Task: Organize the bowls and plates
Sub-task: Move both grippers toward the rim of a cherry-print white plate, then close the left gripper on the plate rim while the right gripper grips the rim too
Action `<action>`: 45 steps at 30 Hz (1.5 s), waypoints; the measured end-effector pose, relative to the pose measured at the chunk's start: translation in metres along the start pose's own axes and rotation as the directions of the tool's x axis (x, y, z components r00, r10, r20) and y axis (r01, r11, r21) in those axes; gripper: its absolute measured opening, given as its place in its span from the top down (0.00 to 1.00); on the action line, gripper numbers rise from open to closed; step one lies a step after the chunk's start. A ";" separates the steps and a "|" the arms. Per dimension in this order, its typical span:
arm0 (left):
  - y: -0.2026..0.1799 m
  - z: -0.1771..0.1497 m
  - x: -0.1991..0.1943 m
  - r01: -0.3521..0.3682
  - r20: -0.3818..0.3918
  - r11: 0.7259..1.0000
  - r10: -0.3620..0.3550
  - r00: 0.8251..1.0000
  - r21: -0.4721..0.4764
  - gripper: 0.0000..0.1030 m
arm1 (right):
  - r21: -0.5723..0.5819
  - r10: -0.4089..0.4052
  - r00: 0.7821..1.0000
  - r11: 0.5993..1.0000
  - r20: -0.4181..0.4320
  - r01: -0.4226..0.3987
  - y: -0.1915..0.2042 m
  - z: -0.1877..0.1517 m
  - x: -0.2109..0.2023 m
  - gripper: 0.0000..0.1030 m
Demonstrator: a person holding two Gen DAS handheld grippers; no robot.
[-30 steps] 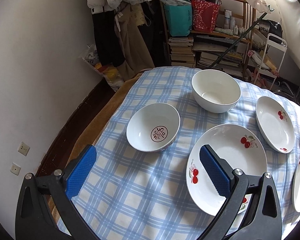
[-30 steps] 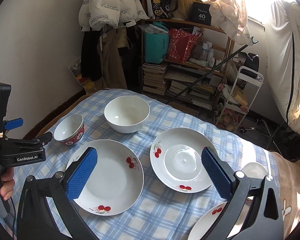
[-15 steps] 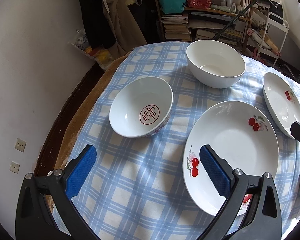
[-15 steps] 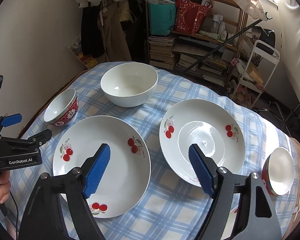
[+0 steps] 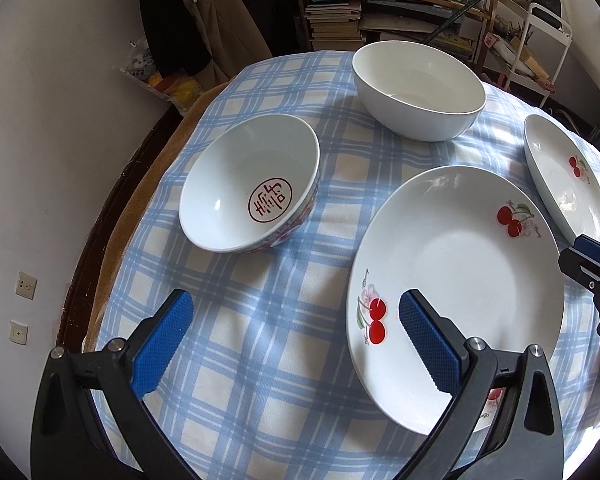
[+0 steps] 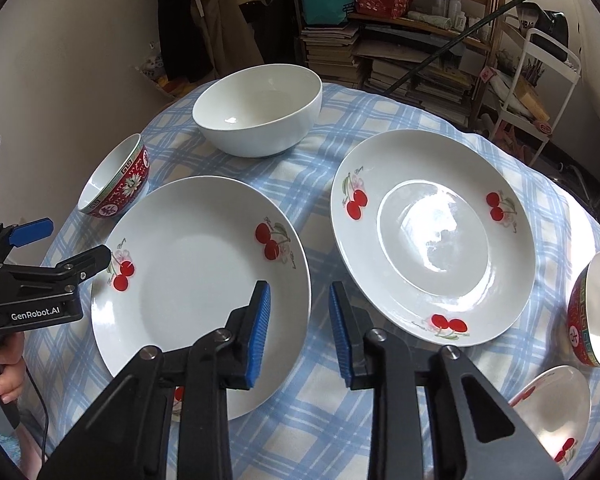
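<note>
Both wrist views steep down, near table; share left cherry plate (image 5: 456, 280) (image 6: 200, 280)

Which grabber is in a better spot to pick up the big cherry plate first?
The right gripper, probably. Its closing jaws straddle the near cherry plate's right rim, nothing pinched yet. The left gripper is wide open, mostly over bare tablecloth.

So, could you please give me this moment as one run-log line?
left gripper: open, empty | right gripper: closing, over near cherry plate rim, nothing gripped | white bowl: untouched | nothing stacked yet
</note>
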State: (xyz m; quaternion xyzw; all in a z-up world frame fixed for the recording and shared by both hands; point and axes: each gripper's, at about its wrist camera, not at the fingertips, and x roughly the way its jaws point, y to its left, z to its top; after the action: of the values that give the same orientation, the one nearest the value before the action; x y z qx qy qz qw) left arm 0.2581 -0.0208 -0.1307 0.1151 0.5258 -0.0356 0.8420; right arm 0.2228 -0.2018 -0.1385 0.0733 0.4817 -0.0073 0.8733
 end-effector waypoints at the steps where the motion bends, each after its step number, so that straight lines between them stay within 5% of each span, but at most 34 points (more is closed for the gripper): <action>1: 0.000 0.000 0.002 0.010 -0.006 1.000 -0.010 1.000 -0.003 0.02 | 0.005 -0.001 1.000 1.000 -0.004 0.001 -0.001 0.000 0.001 0.70; 10: -0.003 -0.003 0.019 0.038 -0.044 0.999 -0.038 0.998 0.000 0.15 | 0.028 -0.001 1.000 1.000 -0.028 0.001 -0.005 -0.003 0.015 0.73; 14: -0.004 -0.004 0.025 0.040 -0.054 0.999 -0.040 0.998 -0.007 0.30 | 0.011 0.001 0.999 1.000 -0.051 0.000 0.000 -0.003 0.022 0.80; 18: -0.008 -0.002 0.022 0.112 -0.051 0.994 -0.112 0.992 -0.003 0.60 | 0.022 -0.008 0.998 1.000 -0.062 0.010 -0.003 -0.004 0.026 0.82; 23: -0.013 -0.002 0.028 0.196 -0.072 0.980 -0.197 0.978 -0.014 0.77 | 0.029 0.003 0.998 1.000 -0.061 -0.002 -0.003 -0.003 0.026 0.83; 35: 0.002 -0.003 0.035 0.288 -0.106 0.948 -0.303 0.947 -0.138 0.81 | 0.079 0.066 0.995 0.995 -0.080 -0.060 -0.010 -0.002 0.030 0.88; 40: -0.005 -0.004 0.034 0.284 -0.103 0.957 -0.290 0.952 -0.065 0.79 | 0.039 0.017 0.997 0.999 -0.080 -0.014 -0.002 -0.003 0.032 0.86; 45: 0.000 -0.004 0.036 0.309 -0.098 0.945 -0.320 0.942 -0.109 0.80 | 0.031 -0.004 0.998 0.999 -0.070 0.006 0.001 -0.004 0.030 0.85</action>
State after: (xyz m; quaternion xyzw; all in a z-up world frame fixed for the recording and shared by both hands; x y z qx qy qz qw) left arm 0.2704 -0.0173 -0.1645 -0.0075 0.5859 -0.1387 0.7984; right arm 0.2353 -0.1990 -0.1656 0.0859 0.5118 -0.0145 0.8547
